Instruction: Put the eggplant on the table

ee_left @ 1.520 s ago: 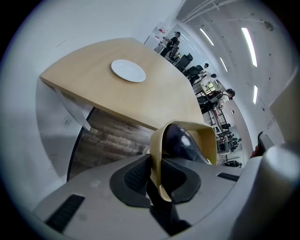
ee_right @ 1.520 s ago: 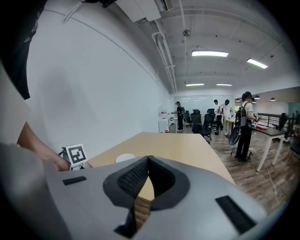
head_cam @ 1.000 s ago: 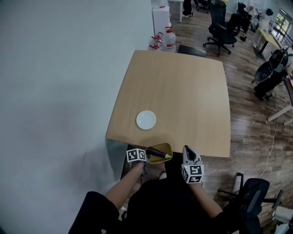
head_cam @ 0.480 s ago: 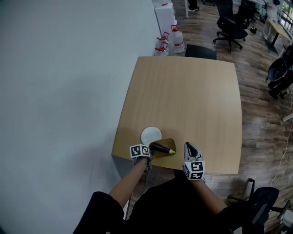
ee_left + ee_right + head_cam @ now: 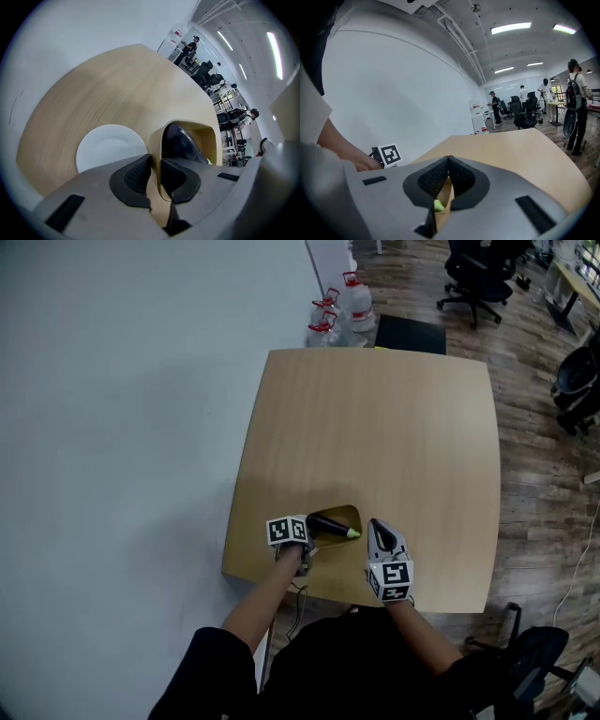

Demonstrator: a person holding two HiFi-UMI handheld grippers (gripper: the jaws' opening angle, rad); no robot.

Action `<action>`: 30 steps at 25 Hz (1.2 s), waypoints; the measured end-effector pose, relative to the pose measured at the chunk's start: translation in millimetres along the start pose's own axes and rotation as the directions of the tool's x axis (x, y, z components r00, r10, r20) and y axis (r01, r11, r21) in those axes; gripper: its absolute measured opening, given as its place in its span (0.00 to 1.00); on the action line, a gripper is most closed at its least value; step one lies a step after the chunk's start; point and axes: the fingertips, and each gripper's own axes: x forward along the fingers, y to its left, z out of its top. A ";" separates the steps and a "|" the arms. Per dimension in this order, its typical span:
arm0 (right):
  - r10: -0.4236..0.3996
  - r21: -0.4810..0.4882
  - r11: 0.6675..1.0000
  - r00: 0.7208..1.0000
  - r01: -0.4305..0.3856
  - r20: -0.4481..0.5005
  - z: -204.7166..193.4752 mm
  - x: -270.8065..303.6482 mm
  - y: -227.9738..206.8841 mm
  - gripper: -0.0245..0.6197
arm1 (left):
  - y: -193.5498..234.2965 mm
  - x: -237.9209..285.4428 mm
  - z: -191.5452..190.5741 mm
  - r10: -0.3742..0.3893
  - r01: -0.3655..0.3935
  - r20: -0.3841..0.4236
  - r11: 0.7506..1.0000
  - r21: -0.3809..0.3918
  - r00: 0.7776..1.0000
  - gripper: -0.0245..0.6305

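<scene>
A dark purple eggplant (image 5: 328,526) with a green stem end lies in a tan bowl (image 5: 349,516). My left gripper (image 5: 305,538) is shut on the bowl's near rim and holds it over the near left part of the wooden table (image 5: 375,427). In the left gripper view the jaws (image 5: 156,161) pinch the rim, with the eggplant (image 5: 180,143) inside the bowl (image 5: 208,136) and a white plate (image 5: 108,150) on the table below. My right gripper (image 5: 375,526) is just right of the bowl, shut (image 5: 448,161) with nothing seen in its pads. The green stem (image 5: 438,205) shows under them.
A white wall runs along the table's left side. Water bottles (image 5: 342,306) and a dark seat (image 5: 408,334) stand past the far edge. Office chairs (image 5: 483,277) are farther back. People (image 5: 574,108) stand far off in the room.
Both grippers and the bowl with the eggplant have come forward from before the table's near edge to over the table. The bowl now covers the white plate in the head view.
</scene>
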 end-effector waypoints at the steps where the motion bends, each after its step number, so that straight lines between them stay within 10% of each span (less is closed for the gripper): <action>1: 0.008 -0.003 1.000 1.000 -0.008 -0.004 0.1 5.2 -1.7 0.13 | -2.0 4.5 6.4 0.003 -0.003 -0.003 1.000 0.004 1.000 0.09; 19: -0.026 0.036 0.999 0.995 0.029 -0.092 -17.4 72.0 -60.6 0.13 | -24.8 75.3 131.0 0.064 -0.060 -0.030 0.990 0.126 0.997 0.09; 30: -0.049 0.090 0.994 0.988 0.062 -0.145 -43.9 67.5 -79.8 0.13 | -23.3 98.3 140.5 0.081 -0.071 -0.060 0.986 0.148 0.995 0.09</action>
